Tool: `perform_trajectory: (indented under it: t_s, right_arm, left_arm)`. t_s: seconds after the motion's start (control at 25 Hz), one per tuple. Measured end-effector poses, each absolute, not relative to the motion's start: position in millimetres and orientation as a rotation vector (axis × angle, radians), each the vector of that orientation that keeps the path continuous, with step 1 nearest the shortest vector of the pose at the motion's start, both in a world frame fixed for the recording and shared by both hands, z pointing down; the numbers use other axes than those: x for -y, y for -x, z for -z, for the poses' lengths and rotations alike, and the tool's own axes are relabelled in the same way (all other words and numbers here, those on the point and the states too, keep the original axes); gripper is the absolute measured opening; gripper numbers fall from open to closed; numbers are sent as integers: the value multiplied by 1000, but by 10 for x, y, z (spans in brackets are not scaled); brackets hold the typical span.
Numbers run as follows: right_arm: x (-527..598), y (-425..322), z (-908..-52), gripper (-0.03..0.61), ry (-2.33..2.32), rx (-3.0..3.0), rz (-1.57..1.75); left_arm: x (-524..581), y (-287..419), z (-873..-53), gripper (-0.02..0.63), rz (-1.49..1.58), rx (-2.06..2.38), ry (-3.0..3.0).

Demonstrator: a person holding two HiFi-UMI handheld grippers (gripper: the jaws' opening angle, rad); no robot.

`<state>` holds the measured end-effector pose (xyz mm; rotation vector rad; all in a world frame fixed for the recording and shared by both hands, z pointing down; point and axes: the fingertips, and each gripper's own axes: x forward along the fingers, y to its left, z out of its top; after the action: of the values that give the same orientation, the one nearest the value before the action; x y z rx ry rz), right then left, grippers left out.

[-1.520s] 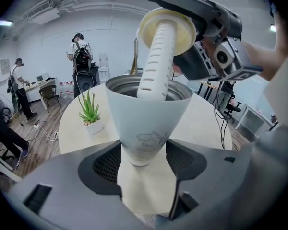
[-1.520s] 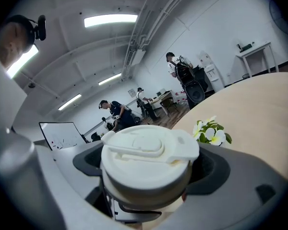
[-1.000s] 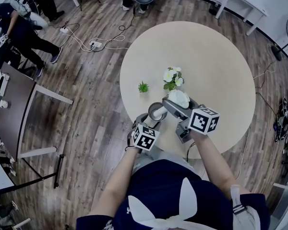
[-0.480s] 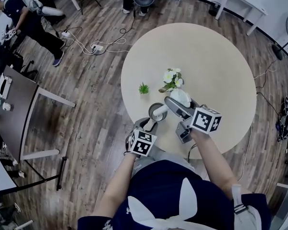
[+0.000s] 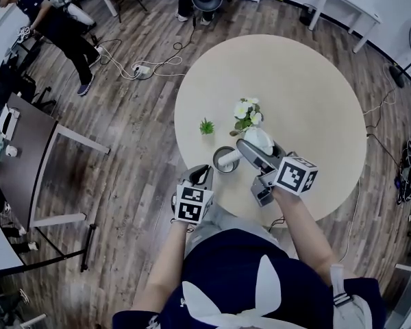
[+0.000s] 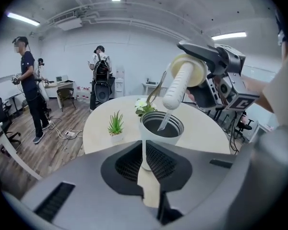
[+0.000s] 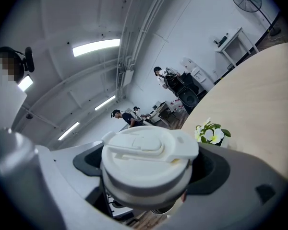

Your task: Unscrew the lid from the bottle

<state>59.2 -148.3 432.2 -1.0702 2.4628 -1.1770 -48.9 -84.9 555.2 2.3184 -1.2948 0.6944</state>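
The white bottle point(image 5: 225, 160) stands upright and uncapped near the round table's front edge, and its dark mouth point(image 6: 162, 127) faces the left gripper view. My right gripper point(image 5: 252, 149) is shut on the white lid point(image 5: 257, 140), holding it tilted above and to the right of the bottle. The straw point(image 6: 176, 87) under the lid points down toward the mouth. In the right gripper view the lid point(image 7: 146, 152) fills the space between the jaws. My left gripper point(image 5: 201, 173) is shut on nothing, just short of the bottle at the table's edge.
A small green plant point(image 5: 206, 126) and a vase of white flowers point(image 5: 246, 113) stand on the beige round table point(image 5: 308, 88) behind the bottle. Cables point(image 5: 140, 67) trail over the wooden floor. A person point(image 5: 51, 19) stands far left, near a dark desk point(image 5: 14, 163).
My left gripper has let go of the bottle, drawn back toward the table's edge and shut its jaws. The right gripper has kept the lid in nearly the same place.
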Motion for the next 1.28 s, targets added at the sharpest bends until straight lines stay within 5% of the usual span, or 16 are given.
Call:
perform_trajectory:
  t_s: [1.28]
  right_arm:
    - [1217, -532, -4122, 485, 1063, -2609, 1004]
  left_arm:
    - [719, 531, -5328, 37, -612, 1372, -2328]
